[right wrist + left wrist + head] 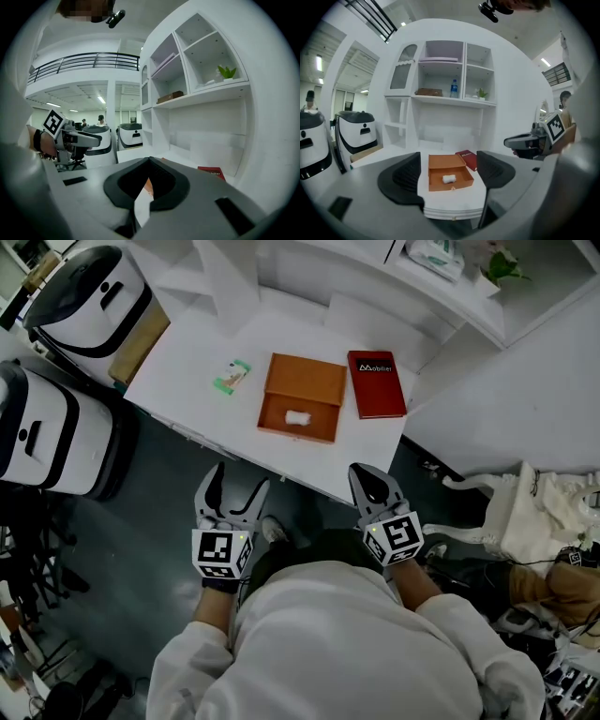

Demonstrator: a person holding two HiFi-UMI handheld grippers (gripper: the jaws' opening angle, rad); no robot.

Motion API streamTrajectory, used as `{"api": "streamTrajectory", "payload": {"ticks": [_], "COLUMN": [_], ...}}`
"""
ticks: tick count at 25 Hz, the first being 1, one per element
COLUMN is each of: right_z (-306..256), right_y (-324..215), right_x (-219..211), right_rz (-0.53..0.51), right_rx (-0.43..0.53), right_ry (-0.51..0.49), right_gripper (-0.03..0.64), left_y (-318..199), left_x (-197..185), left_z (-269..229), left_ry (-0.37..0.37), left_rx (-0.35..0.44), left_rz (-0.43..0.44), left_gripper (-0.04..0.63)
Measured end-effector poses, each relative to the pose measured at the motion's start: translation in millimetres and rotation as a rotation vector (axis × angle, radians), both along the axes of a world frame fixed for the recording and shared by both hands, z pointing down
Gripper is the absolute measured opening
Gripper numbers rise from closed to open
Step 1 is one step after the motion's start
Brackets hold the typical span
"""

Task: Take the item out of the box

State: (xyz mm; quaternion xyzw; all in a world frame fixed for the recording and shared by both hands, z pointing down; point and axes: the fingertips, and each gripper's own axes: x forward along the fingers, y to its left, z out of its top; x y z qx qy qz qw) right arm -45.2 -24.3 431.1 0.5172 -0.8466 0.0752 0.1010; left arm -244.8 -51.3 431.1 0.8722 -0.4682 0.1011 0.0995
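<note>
An open orange box (301, 397) lies on the white table (225, 418), its lid folded back; a small white item (297, 417) rests inside it. The left gripper view shows the box (447, 172) and item (449, 178) between its spread jaws. My left gripper (237, 489) is open, held short of the table's near edge. My right gripper (371, 482) is shut with nothing in it, also short of the edge, right of the box. In the right gripper view its jaws (147, 182) meet, hiding most of the box.
A red book (376, 383) lies right of the box and a small green-and-white packet (232, 376) to its left. White rounded machines (80, 301) stand at the left. White shelving (447, 75) rises behind the table. Bags and clutter (544, 521) lie on the floor at the right.
</note>
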Motion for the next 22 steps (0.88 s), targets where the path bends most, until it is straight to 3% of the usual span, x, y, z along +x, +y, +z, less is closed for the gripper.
{"api": "streamTrajectory", "payload": {"ticks": [7, 22], "right_z": [8, 34], "right_y": [-28, -115], "right_x": [6, 61], "right_rz": [0.023, -0.026], "right_rx": [-0.03, -0.075], "right_ry": [-0.009, -0.076], "right_gripper": [0.023, 0.023], "left_y": [-39, -118], "left_x": [9, 75], "left_z": [14, 63], "left_ry": [-0.021, -0.216], "left_rx": [-0.039, -0.116], "left_rz": [0.037, 0.098], "left_gripper": [0.376, 0.353]}}
